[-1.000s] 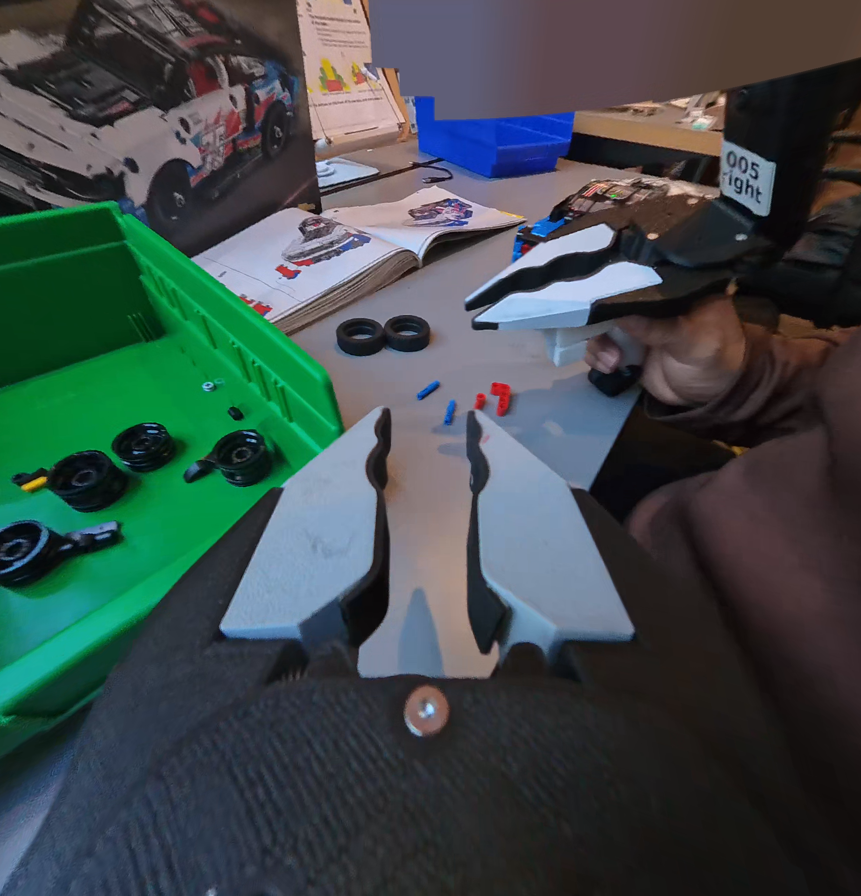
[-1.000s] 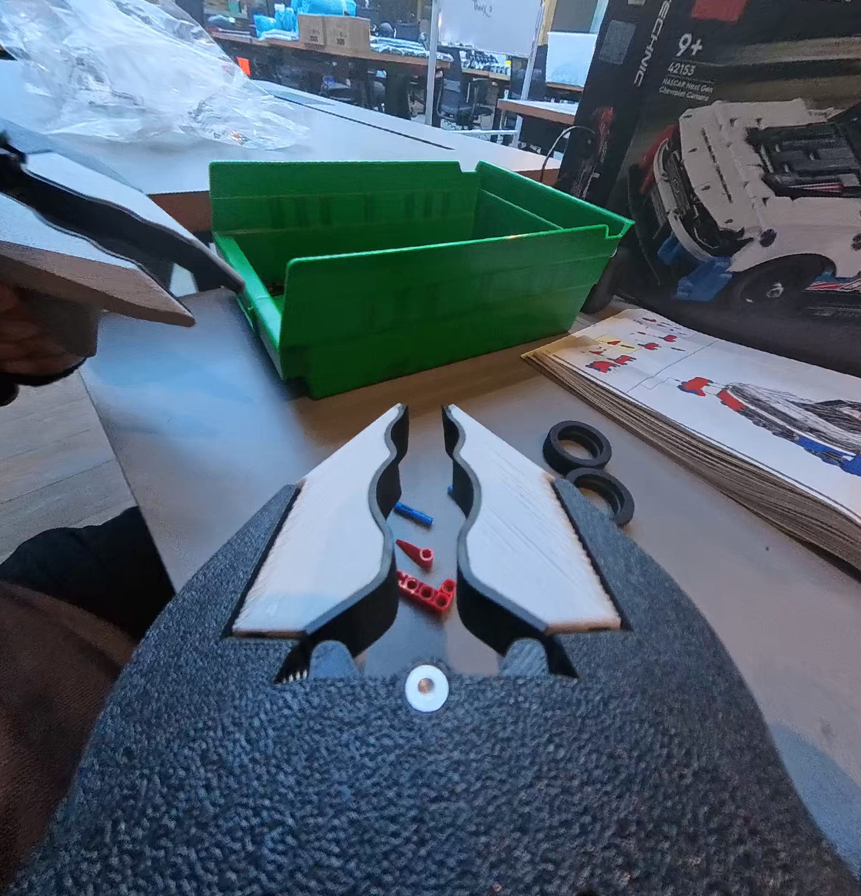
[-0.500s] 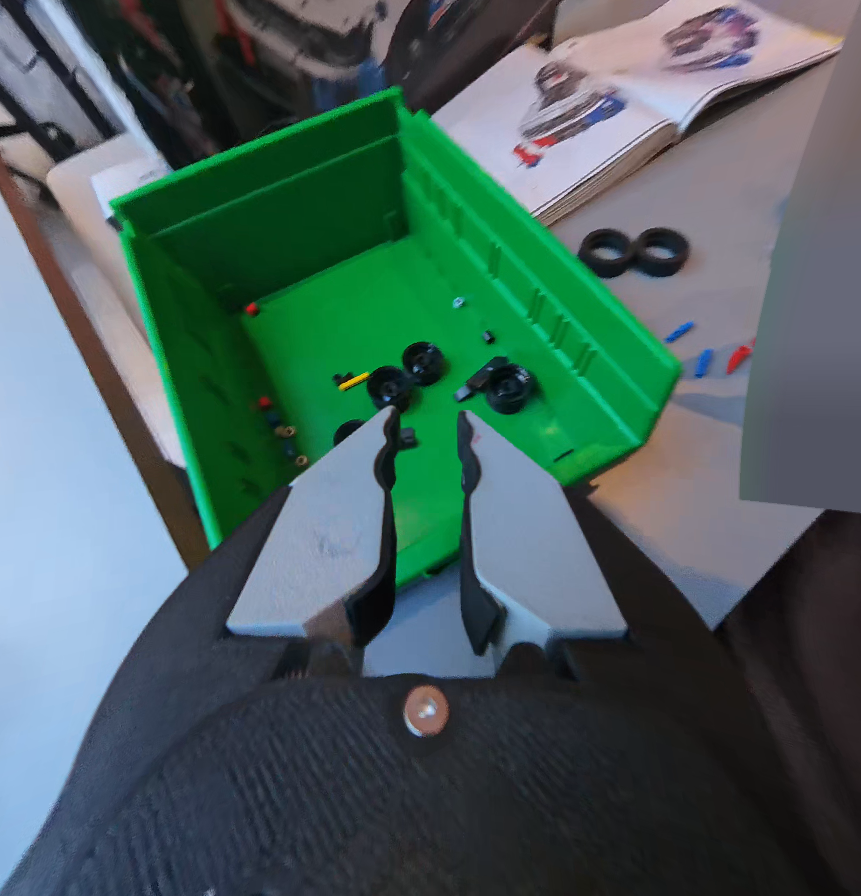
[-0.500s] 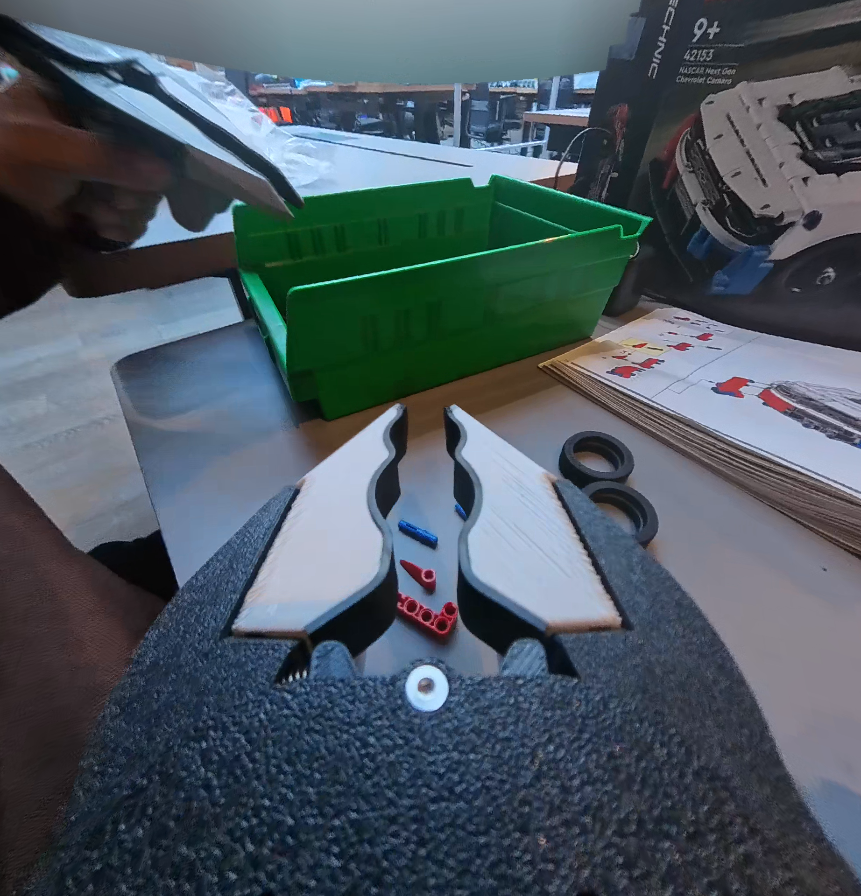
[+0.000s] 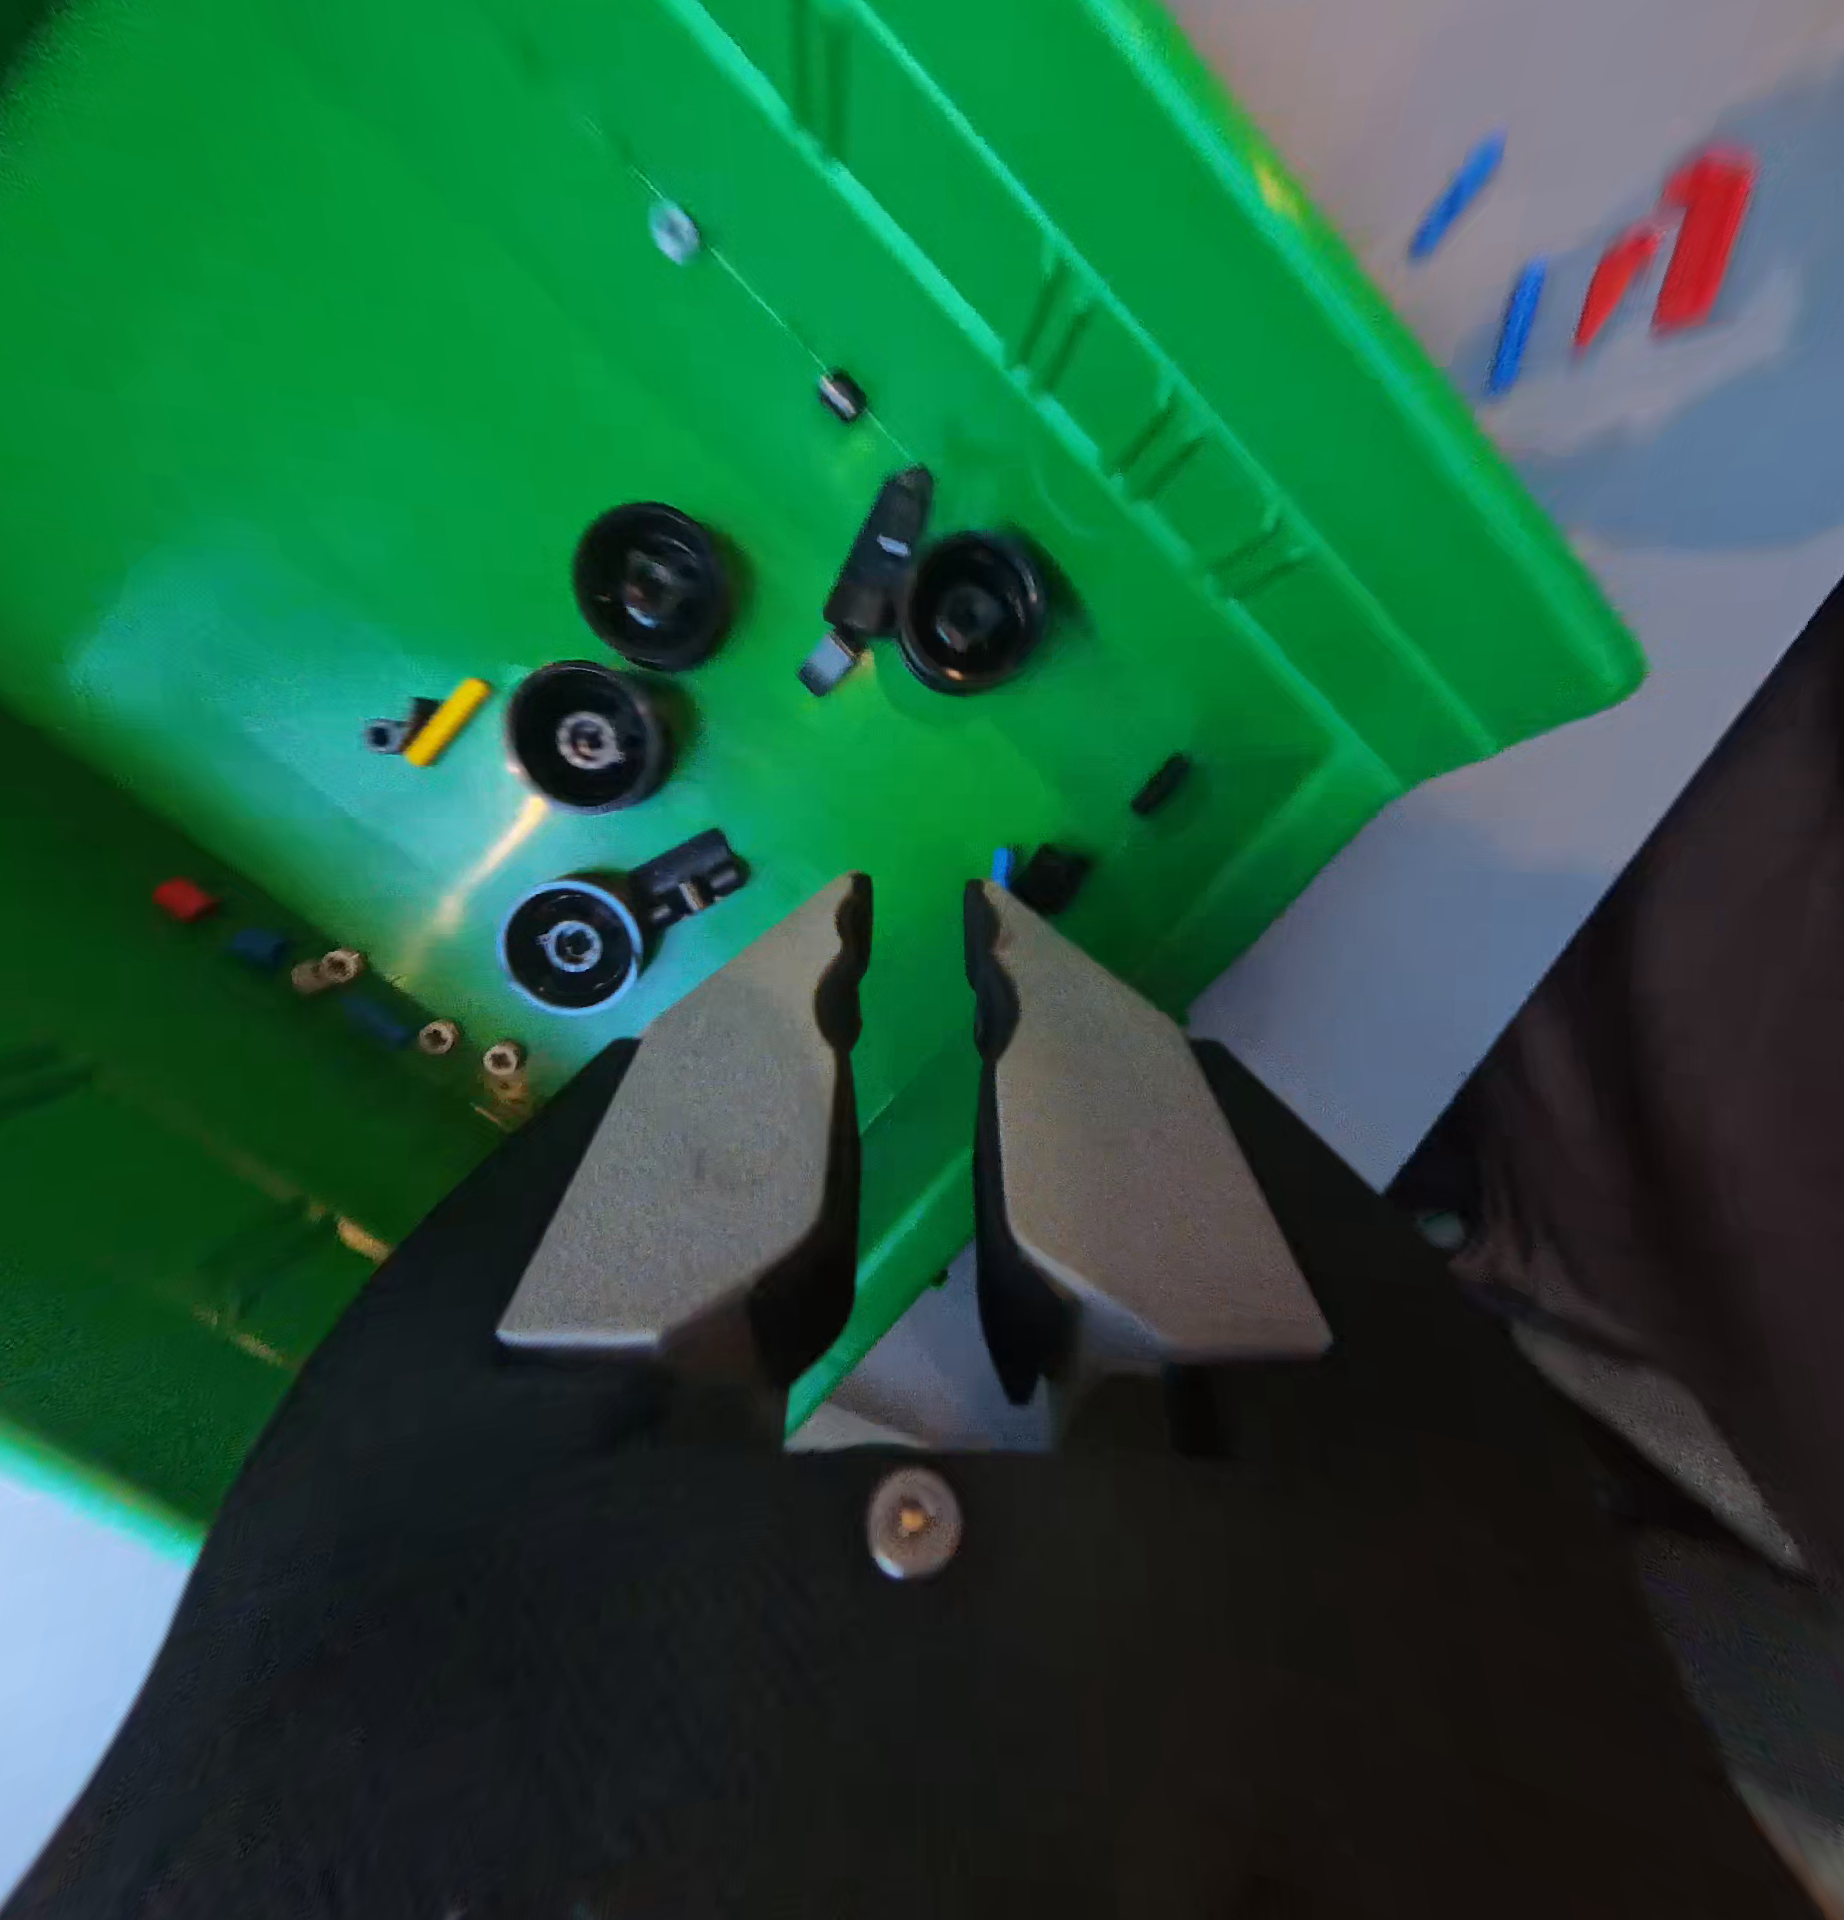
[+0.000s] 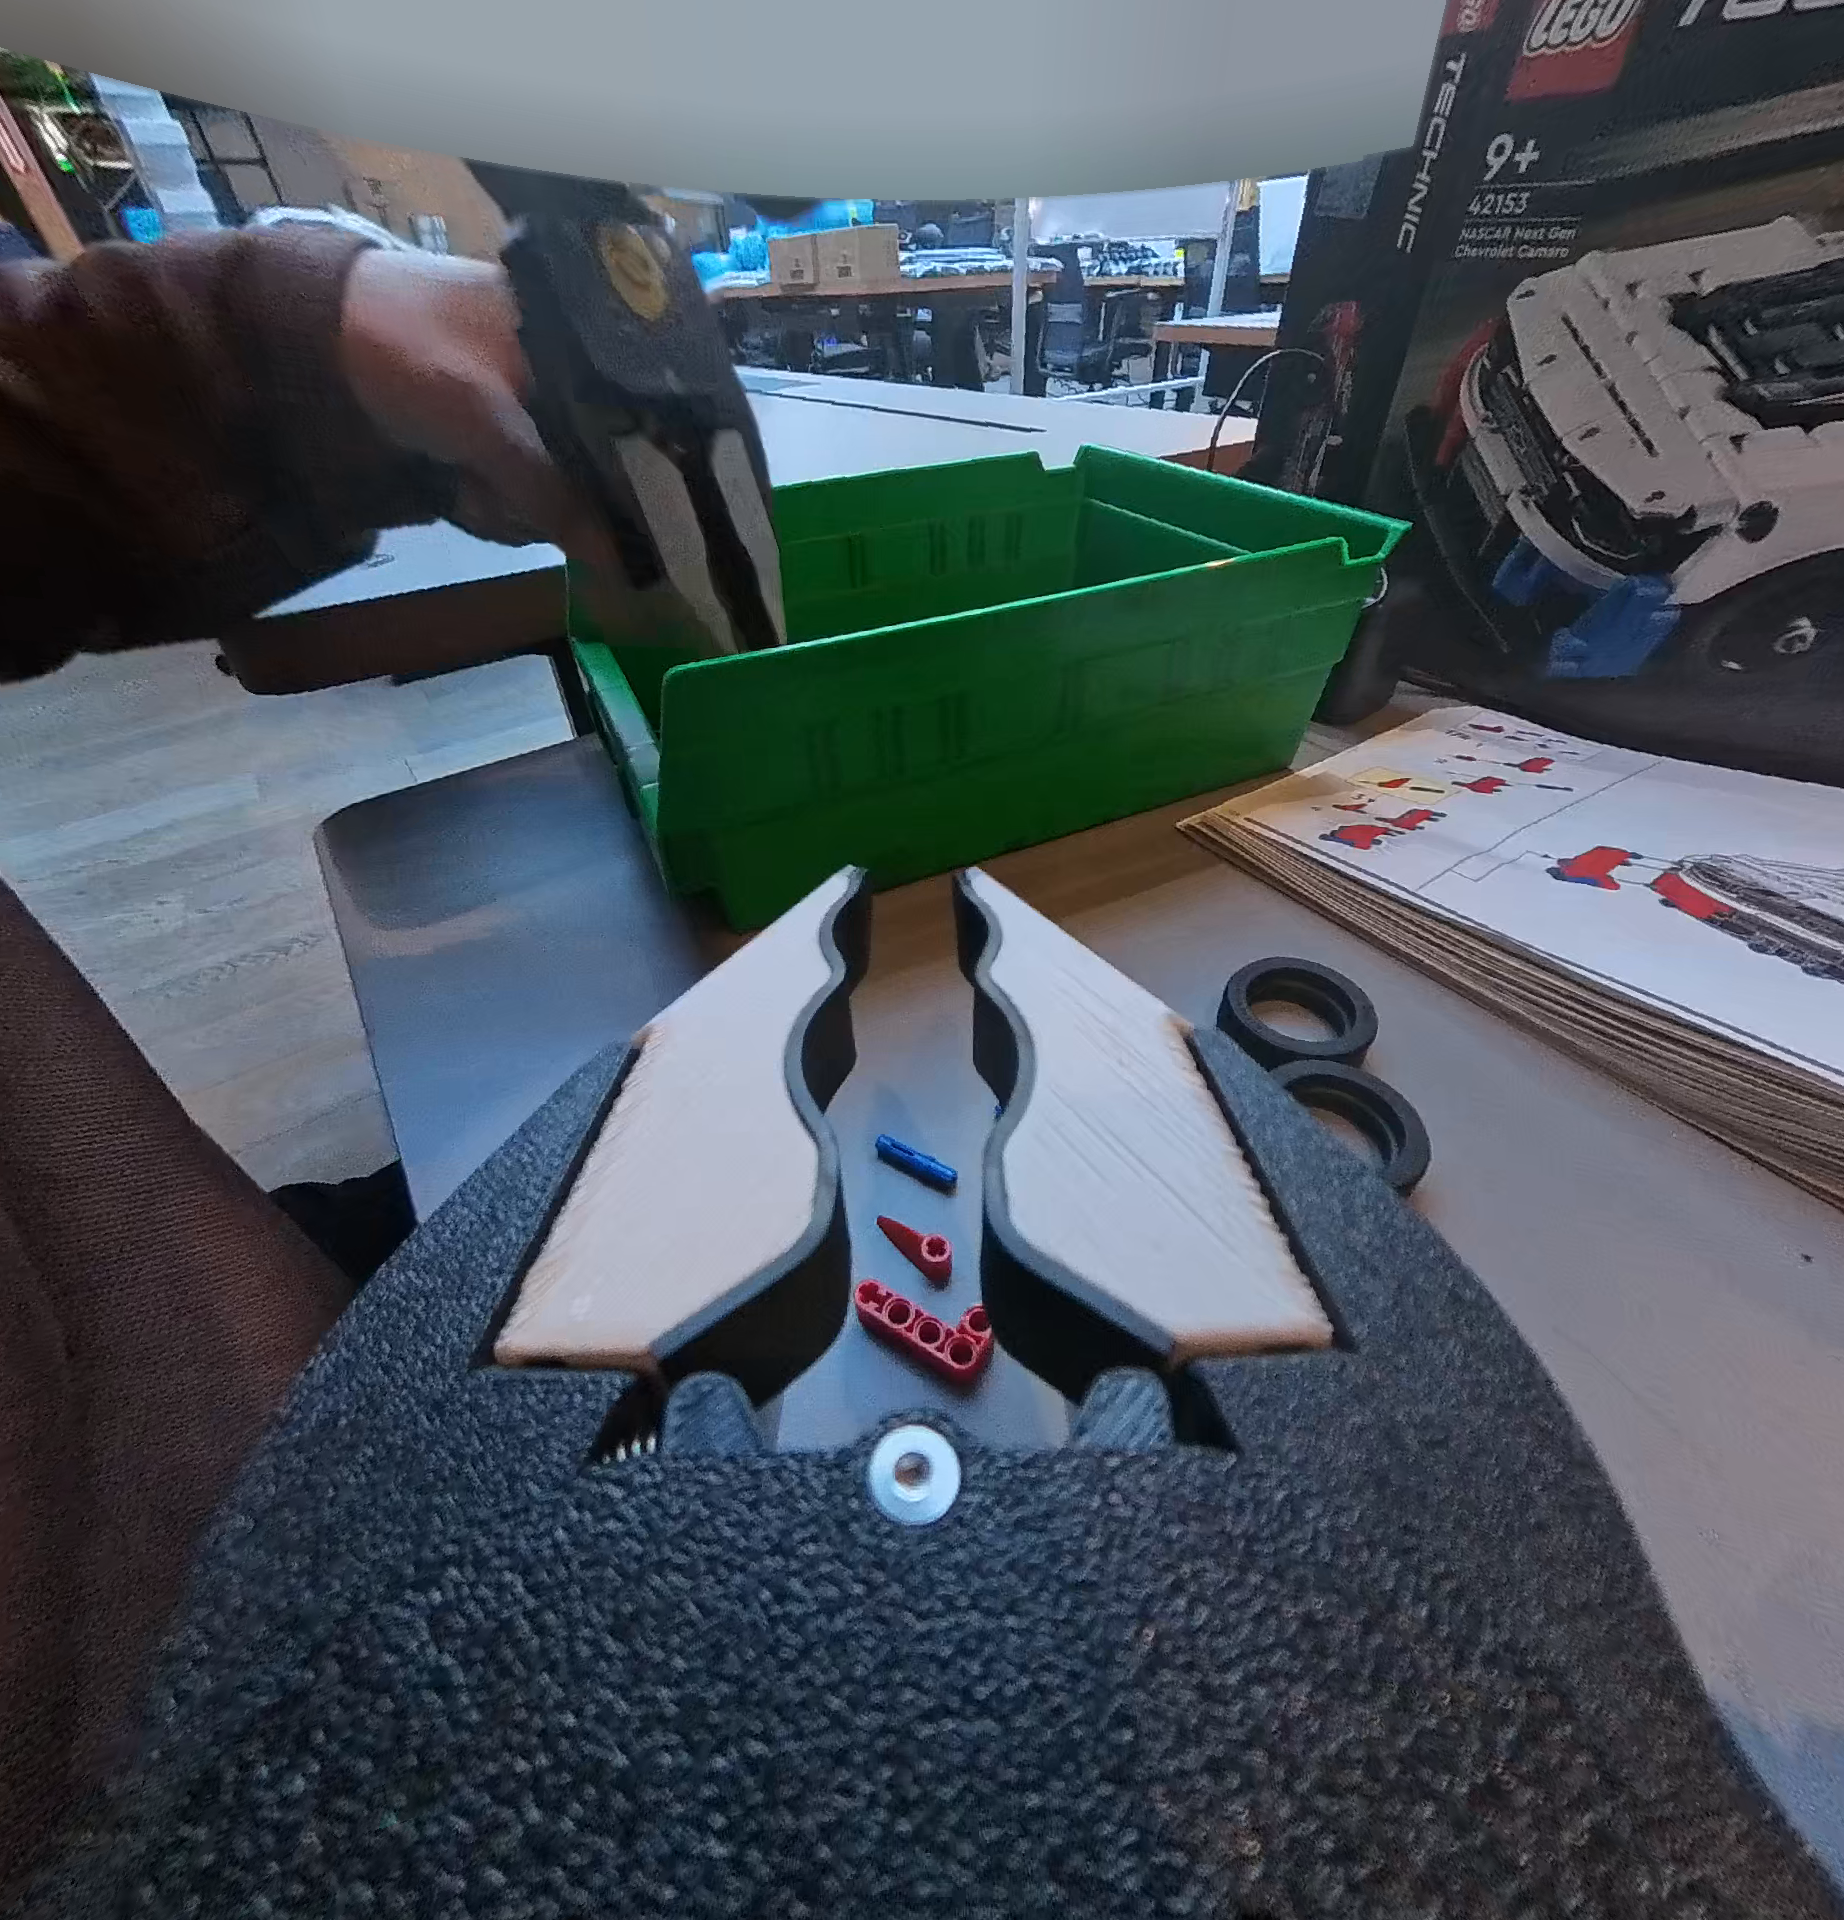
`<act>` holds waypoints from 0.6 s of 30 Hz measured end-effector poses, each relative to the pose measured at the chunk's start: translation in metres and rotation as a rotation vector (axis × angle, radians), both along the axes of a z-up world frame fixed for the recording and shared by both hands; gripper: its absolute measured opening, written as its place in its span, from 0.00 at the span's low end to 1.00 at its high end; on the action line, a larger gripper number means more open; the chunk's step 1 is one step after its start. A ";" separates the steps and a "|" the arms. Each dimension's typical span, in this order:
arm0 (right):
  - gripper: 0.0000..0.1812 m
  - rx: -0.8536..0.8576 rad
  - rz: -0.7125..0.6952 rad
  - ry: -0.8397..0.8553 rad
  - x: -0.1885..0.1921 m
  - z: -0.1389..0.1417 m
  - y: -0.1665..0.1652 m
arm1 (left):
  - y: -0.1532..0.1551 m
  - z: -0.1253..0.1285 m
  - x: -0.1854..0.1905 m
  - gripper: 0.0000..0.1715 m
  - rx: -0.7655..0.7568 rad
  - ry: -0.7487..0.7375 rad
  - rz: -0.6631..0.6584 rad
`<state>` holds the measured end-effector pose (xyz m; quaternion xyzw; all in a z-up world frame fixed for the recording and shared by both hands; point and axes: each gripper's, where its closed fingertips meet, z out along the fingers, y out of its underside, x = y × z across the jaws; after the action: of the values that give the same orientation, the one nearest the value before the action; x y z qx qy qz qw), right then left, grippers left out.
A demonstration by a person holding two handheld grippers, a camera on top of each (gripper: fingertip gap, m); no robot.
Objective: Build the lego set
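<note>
My left gripper is open and empty, pointing down into the near end of a green bin. On the bin floor lie several black wheel hubs, a yellow pin and small dark, red and blue parts. The right wrist view shows the left gripper tilted over the bin's left end. My right gripper is open and empty, low over the table. Between its fingers lie a red angled beam, a small red piece and a blue pin.
Two black tyres lie right of my right gripper, beside an open instruction booklet. The set's box stands behind it. The table edge runs close on the left. A person's hand holds the left gripper. There is about 20 centimeters between the tips of the two grippers.
My left gripper has swung left from over the table, then lowered into the green bin, staying open. My right gripper has stayed nearly still over the red and blue pieces.
</note>
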<state>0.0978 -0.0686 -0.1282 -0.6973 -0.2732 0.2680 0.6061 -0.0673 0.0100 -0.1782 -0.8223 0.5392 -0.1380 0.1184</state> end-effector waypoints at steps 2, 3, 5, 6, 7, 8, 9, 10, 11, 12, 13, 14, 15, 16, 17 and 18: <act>0.08 0.011 -0.005 0.003 0.001 0.001 -0.001 | -0.007 -0.012 0.000 0.13 -0.035 0.116 -0.062; 0.08 0.014 -0.007 0.004 0.001 0.002 -0.001 | -0.012 -0.017 0.002 0.14 -0.053 0.151 -0.097; 0.08 0.019 -0.009 0.006 0.001 0.003 -0.001 | -0.012 -0.023 0.005 0.14 -0.029 0.201 -0.149; 0.08 0.020 -0.008 0.008 0.001 0.003 -0.001 | -0.010 -0.026 0.004 0.13 -0.014 0.228 -0.156; 0.08 0.022 -0.006 0.010 0.001 0.003 -0.001 | -0.010 -0.029 0.004 0.14 -0.027 0.246 -0.160; 0.08 0.024 -0.004 0.012 0.001 0.004 -0.002 | -0.012 -0.032 0.005 0.13 -0.048 0.251 -0.157; 0.08 0.025 -0.002 0.015 0.002 0.004 -0.002 | -0.013 -0.035 0.005 0.13 -0.068 0.255 -0.156; 0.08 0.026 -0.001 0.018 0.002 0.004 -0.002 | -0.016 -0.037 0.005 0.14 -0.088 0.260 -0.162; 0.08 0.026 -0.001 0.021 0.002 0.005 -0.002 | -0.017 -0.039 0.005 0.14 -0.098 0.266 -0.168; 0.08 0.026 0.000 0.023 0.002 0.005 -0.002 | -0.017 -0.039 0.007 0.12 -0.100 0.254 -0.162; 0.08 0.024 0.000 0.025 0.002 0.005 -0.002 | -0.015 -0.039 0.007 0.12 -0.095 0.254 -0.157; 0.08 0.023 0.000 0.026 0.002 0.005 -0.002 | -0.012 -0.040 0.006 0.12 -0.084 0.259 -0.149; 0.08 0.022 0.001 0.027 0.002 0.005 -0.002 | -0.009 -0.042 0.003 0.14 -0.078 0.275 -0.147; 0.08 0.023 0.001 0.027 0.002 0.005 -0.002 | -0.009 -0.042 0.004 0.14 -0.089 0.269 -0.138; 0.08 0.023 0.001 0.028 0.002 0.005 -0.002 | -0.009 -0.042 0.004 0.13 -0.096 0.262 -0.135; 0.08 0.024 0.002 0.027 0.002 0.005 -0.002 | -0.008 -0.042 0.004 0.13 -0.097 0.259 -0.137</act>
<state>0.1001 -0.0708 -0.1230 -0.6861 -0.2686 0.2748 0.6178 -0.0631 0.0016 -0.2205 -0.7993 0.5975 -0.0641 -0.0016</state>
